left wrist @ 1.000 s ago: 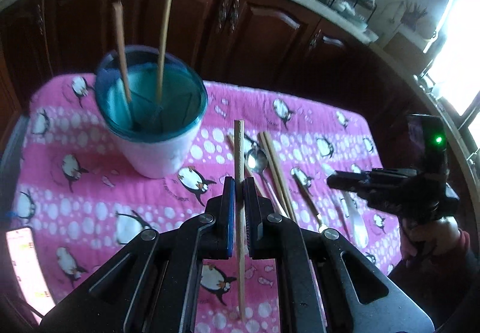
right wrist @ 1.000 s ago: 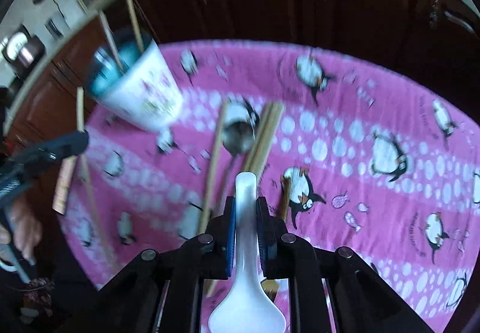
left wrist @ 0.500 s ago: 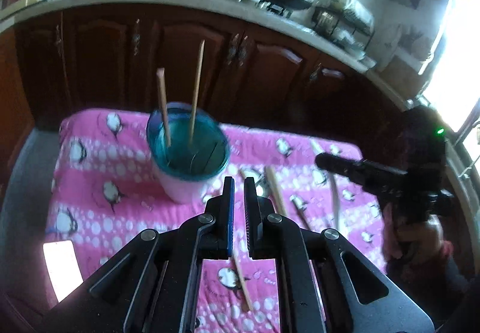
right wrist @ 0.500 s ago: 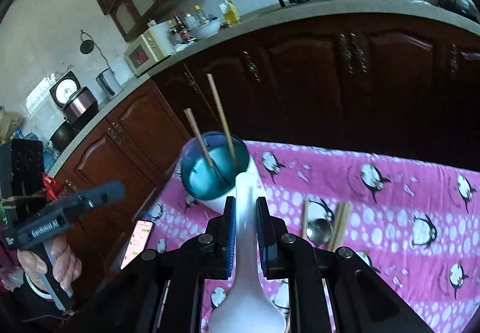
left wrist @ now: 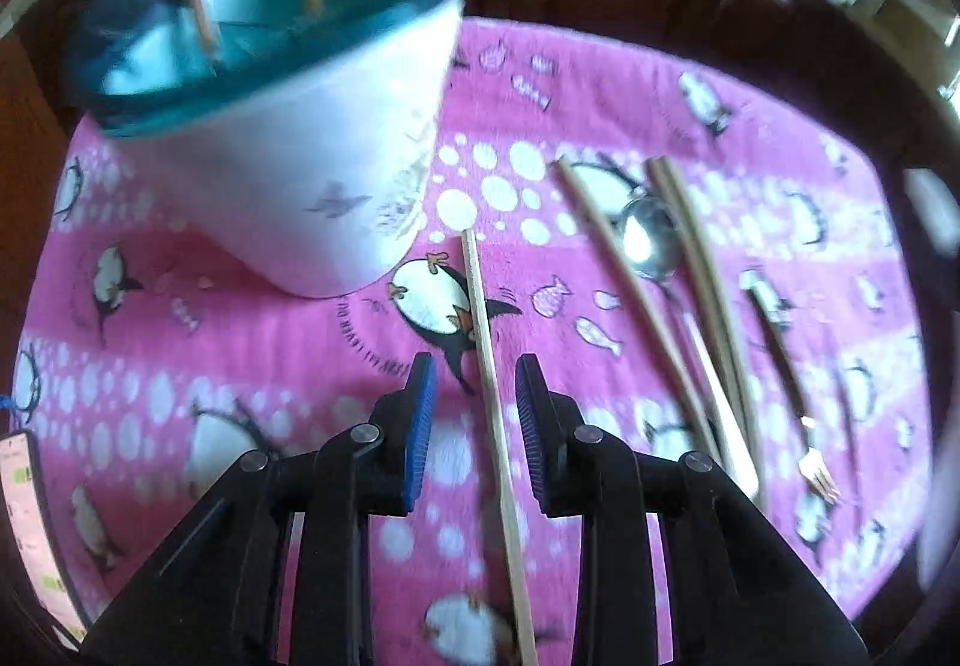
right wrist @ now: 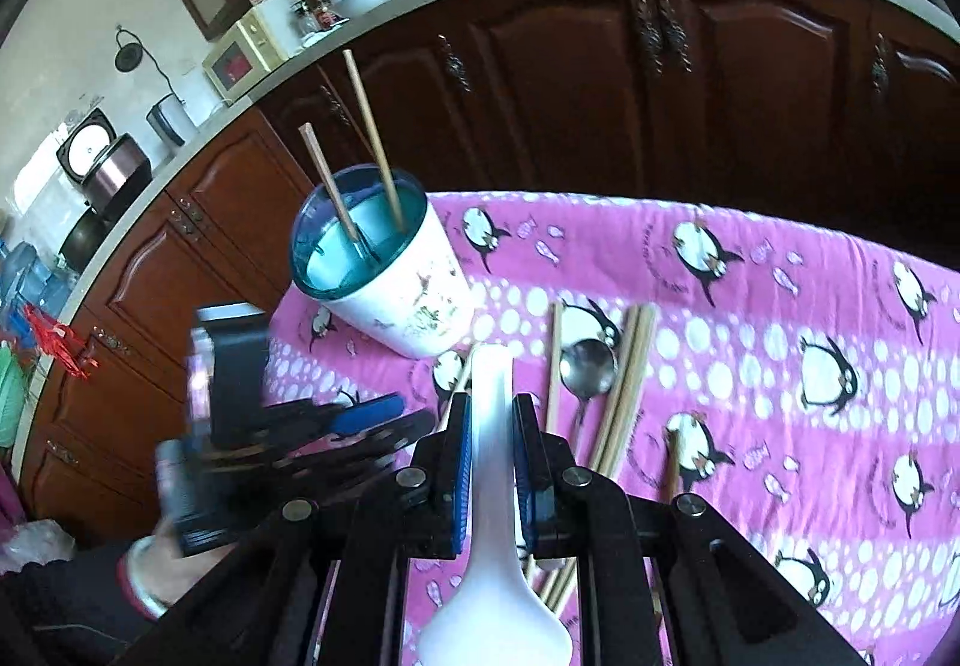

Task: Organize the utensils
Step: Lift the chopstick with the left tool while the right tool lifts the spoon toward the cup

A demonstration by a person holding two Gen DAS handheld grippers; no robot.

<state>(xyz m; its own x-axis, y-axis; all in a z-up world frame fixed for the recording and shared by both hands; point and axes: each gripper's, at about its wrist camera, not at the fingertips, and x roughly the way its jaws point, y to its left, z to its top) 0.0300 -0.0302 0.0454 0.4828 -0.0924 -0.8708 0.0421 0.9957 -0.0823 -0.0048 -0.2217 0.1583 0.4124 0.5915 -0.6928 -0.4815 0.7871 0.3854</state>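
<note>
Left gripper (left wrist: 471, 405) is spreading its jaws astride a loose chopstick (left wrist: 489, 384) on the penguin cloth (left wrist: 780, 138), ready to pinch it; right gripper (right wrist: 486, 453) clamps the white spoon (right wrist: 491, 486) raised, likely bound for the holder cup (right wrist: 384, 270), already bearing two chopsticks.

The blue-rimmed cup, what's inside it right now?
Two chopsticks stand inside the cup, leaning against its blue lining. Their lower tips and the cup's bottom are hidden by its wall.

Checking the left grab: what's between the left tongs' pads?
One wooden chopstick lying on the pink cloth, seen in the left wrist view; the pads are opening, not touching it.
</note>
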